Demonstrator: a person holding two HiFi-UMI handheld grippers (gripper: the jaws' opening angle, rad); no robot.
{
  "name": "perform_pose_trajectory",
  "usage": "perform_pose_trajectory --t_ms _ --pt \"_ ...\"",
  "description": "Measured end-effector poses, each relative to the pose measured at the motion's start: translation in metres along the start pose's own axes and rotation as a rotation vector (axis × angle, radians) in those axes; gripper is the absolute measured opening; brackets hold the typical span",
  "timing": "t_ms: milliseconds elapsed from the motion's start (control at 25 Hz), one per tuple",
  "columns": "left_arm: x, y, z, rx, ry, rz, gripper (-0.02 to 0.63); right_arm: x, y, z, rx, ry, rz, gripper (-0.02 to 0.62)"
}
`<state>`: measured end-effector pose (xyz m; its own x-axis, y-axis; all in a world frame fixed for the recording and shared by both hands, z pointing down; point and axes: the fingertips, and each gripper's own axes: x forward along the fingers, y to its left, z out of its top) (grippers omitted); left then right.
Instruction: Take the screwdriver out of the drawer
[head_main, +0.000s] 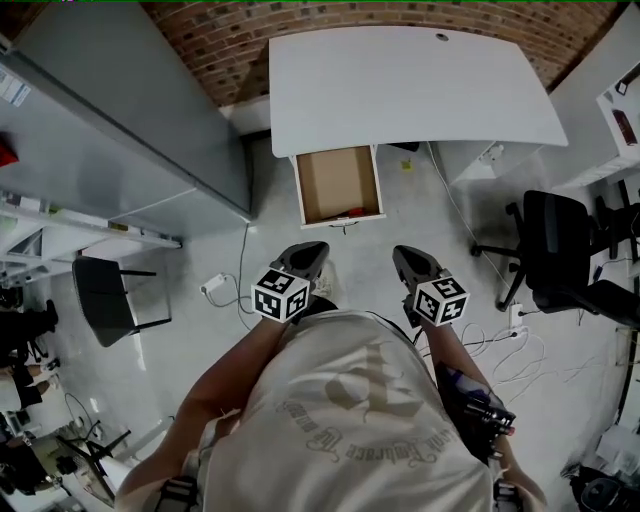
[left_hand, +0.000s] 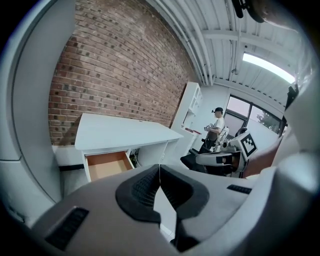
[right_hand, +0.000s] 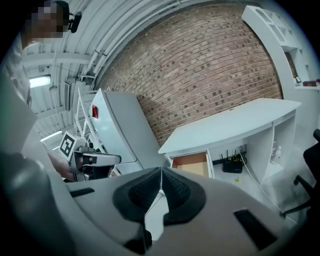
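We hold the grey left gripper (head_main: 305, 256) and right gripper (head_main: 411, 260) with jaws pressed together and empty, since the red-handled screwdriver (head_main: 352, 212), as we judge it, lies well ahead at the front of the open white drawer (head_main: 335, 180)
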<state>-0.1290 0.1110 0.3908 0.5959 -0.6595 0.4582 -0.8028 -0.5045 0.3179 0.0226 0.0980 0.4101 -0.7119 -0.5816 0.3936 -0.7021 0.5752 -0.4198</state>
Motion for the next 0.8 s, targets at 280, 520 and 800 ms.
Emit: perform_pose_trajectory --t_ms 280,520,800 --pt "0.029 0.029 0.019 0.018 0.033 -0.073 0.021 0.025 -0.012 0.017 0.03 -0.007 -0.063 0.025" --pt "0.052 0.06 0.039 0.039 0.052 -0.139 0.021 0.045 -0.027 0.032 0.067 -0.03 -0.146 0.025" --pt "0.069 0.092 0.053 0.078 0.093 -0.211 0.021 0.076 -0.03 0.043 0.098 -0.051 -0.21 0.025"
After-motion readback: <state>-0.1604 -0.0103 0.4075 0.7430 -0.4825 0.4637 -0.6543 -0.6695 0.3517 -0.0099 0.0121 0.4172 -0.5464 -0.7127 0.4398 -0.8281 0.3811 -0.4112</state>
